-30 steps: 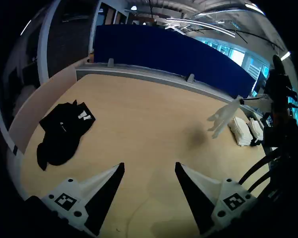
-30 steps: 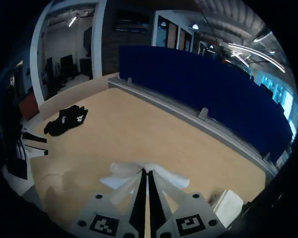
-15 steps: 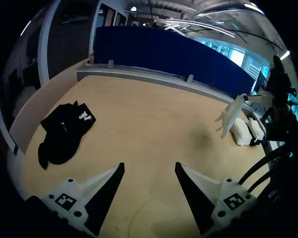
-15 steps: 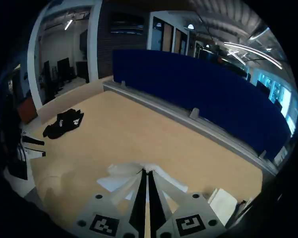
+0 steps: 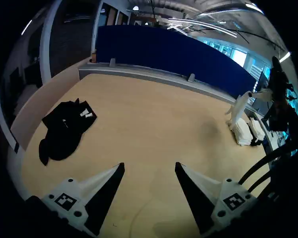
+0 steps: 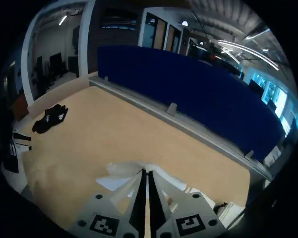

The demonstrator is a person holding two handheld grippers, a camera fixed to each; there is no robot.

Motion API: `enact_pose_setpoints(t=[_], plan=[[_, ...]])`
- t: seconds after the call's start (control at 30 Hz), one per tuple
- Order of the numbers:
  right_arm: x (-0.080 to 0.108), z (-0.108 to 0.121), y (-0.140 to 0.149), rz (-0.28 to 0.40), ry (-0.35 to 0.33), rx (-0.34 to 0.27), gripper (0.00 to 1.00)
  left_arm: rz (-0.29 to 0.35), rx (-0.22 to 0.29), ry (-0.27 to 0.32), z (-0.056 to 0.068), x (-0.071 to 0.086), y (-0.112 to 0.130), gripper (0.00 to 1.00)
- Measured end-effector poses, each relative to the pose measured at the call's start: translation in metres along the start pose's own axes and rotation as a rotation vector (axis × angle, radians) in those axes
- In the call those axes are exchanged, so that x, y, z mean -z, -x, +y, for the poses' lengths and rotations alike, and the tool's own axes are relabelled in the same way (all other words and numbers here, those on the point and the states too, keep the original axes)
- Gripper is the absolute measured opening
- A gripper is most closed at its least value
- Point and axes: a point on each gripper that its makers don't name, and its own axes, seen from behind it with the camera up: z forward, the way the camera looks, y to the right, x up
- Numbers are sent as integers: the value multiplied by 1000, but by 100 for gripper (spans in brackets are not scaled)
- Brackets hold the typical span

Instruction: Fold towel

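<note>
One white towel [image 5: 238, 108]. Two piles of folded towels [image 5: 242, 131]. One black cloth [image 5: 65, 129]. One blue wall [image 5: 169, 49]. One wooden table [image 5: 149, 111].

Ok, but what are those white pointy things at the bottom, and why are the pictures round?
Those pointy things are the fingers of big tweezers that a person holds, one in each hand. A tiny wide-angle camera rides on each, which makes the pictures round. The left gripper view looks past the left hand-held gripper, whose fingers are spread open with nothing between them. The right gripper view looks past the right hand-held gripper, whose fingers are pinched shut on a white cloth towel. The left gripper view shows that towel dangling in the air, far off on the right. On the pale wooden table lie a crumpled black garment and a stack of folded white towels. Behind it stands a dark blue partition wall.
</note>
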Motion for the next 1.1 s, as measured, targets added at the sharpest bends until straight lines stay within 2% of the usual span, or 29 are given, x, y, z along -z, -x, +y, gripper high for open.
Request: enact_pose_setpoints(t=[0.7,0.9,1.1], plan=[[-13,138,-1,-50,134,-53,3,-13,8,-28,3,-5,2,94],[-17,164,0,-62,167,-80,3,-20,8,-32,4,-7,3,94],[-23,175,3,-68,181,-100,3,-23,3,-32,5,-10,2,94]])
